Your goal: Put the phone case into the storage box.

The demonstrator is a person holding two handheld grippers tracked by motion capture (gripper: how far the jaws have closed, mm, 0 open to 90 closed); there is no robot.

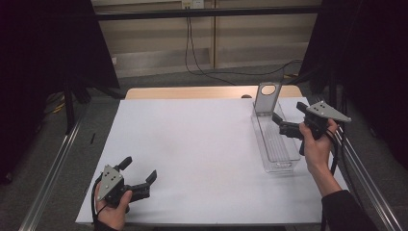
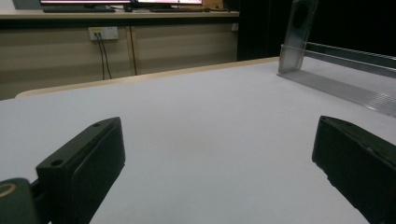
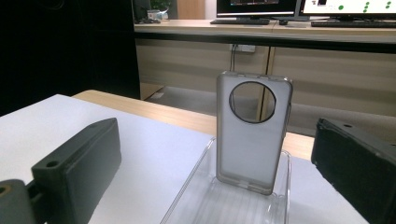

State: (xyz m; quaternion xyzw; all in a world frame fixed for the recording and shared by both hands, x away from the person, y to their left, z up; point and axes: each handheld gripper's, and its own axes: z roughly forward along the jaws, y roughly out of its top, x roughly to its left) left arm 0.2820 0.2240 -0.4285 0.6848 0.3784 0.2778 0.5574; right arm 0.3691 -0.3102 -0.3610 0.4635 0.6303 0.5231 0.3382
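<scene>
A clear phone case (image 1: 267, 98) with a round camera hole stands upright at the far end of a long clear tray (image 1: 275, 147) on the right of the white table. My right gripper (image 1: 288, 113) hovers over the tray just short of the case, open and empty. In the right gripper view the case (image 3: 252, 149) rises between the spread jaws, apart from both, with the tray (image 3: 187, 205) below. My left gripper (image 1: 139, 169) rests low at the table's near left corner, open with nothing in it. From the left gripper view the case (image 2: 299, 32) and tray (image 2: 345, 88) stand far off to the right.
The white sheet (image 1: 192, 149) covers most of the table, and a strip of wooden edge (image 1: 192, 92) shows at the far side. Metal rails (image 1: 53, 168) run along both sides. Cables (image 1: 192, 53) hang behind, and black curtains flank the table.
</scene>
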